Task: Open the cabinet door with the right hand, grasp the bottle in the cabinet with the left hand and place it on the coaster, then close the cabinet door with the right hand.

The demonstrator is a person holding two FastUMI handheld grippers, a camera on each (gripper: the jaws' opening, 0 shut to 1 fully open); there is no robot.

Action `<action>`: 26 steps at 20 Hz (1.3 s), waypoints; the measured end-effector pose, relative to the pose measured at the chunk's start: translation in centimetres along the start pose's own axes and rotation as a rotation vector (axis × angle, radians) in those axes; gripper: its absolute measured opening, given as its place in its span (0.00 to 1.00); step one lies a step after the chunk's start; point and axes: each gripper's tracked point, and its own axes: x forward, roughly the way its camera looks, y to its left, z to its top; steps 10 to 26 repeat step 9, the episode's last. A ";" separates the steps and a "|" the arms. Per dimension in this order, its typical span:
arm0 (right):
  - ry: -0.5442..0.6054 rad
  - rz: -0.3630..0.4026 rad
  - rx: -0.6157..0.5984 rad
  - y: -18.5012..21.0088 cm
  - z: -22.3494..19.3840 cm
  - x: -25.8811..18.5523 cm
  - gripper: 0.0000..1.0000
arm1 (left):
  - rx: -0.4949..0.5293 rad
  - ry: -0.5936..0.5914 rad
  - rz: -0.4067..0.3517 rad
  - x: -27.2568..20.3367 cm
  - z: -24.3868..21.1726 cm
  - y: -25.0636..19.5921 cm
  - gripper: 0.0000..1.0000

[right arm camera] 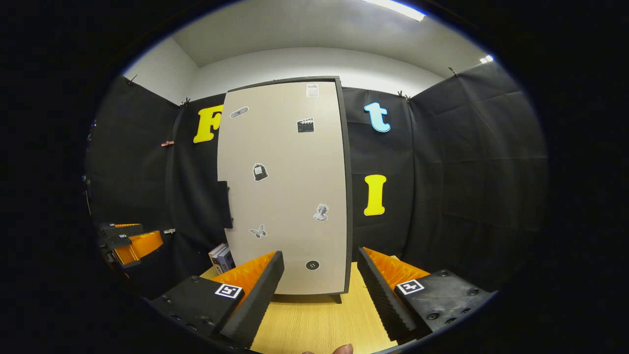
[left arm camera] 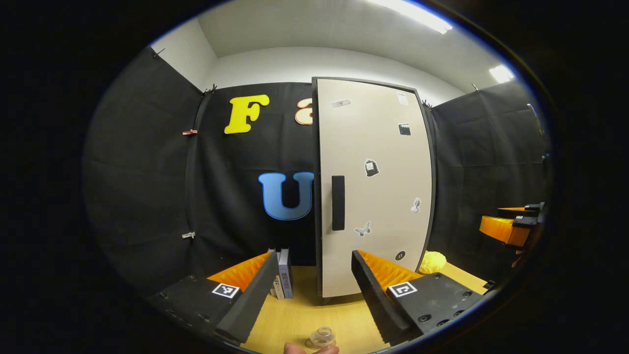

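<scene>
The cabinet door stands shut in front of you, a pale panel in a dark frame, dotted with small stickers; the bottle behind it can't be seen. In the left gripper view its black vertical handle sits close to the door's left edge, about halfway up, and the door's foot meets the wooden tabletop. Your left gripper hangs wide open and empty, well back from the door, with bare table between its fingers. At the bottom of that view a small clear glass piece rests on the wood, possibly the coaster, though you can't be sure. Just left of the door's lower corner a few books stand upright; a yellow knobbly object lies beside the right corner.

In the right gripper view your right gripper is also spread open, holding nothing, squared to the door's lower half. The handle juts past the door's left edge there. Open tabletop runs from the fingers to the door. The left gripper shows far left, the right gripper far right in the other view.
</scene>
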 end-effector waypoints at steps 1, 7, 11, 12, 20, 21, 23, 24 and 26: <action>0.000 0.000 -0.001 0.0 0.0 0.0 0.98 | -0.001 -0.001 -0.002 0.0 0.0 -0.1 0.94; -0.002 -0.006 0.001 -0.1 0.1 -0.2 0.98 | 0.003 -0.007 -0.006 0.0 0.1 -0.6 0.94; -0.006 -0.004 -0.001 -0.1 0.1 -0.1 0.98 | 0.009 -0.013 -0.003 0.0 0.2 -0.6 0.94; -0.006 -0.004 -0.001 -0.1 0.1 -0.1 0.98 | 0.009 -0.013 -0.003 0.0 0.2 -0.6 0.94; -0.006 -0.004 -0.001 -0.1 0.1 -0.1 0.98 | 0.009 -0.013 -0.003 0.0 0.2 -0.6 0.94; -0.006 -0.004 -0.001 -0.1 0.1 -0.1 0.98 | 0.009 -0.013 -0.003 0.0 0.2 -0.6 0.94; -0.006 -0.004 -0.001 -0.1 0.1 -0.1 0.98 | 0.009 -0.013 -0.003 0.0 0.2 -0.6 0.94; -0.006 -0.004 -0.001 -0.1 0.1 -0.1 0.98 | 0.009 -0.013 -0.003 0.0 0.2 -0.6 0.94; -0.006 -0.004 -0.001 -0.1 0.1 -0.1 0.98 | 0.009 -0.013 -0.003 0.0 0.2 -0.6 0.94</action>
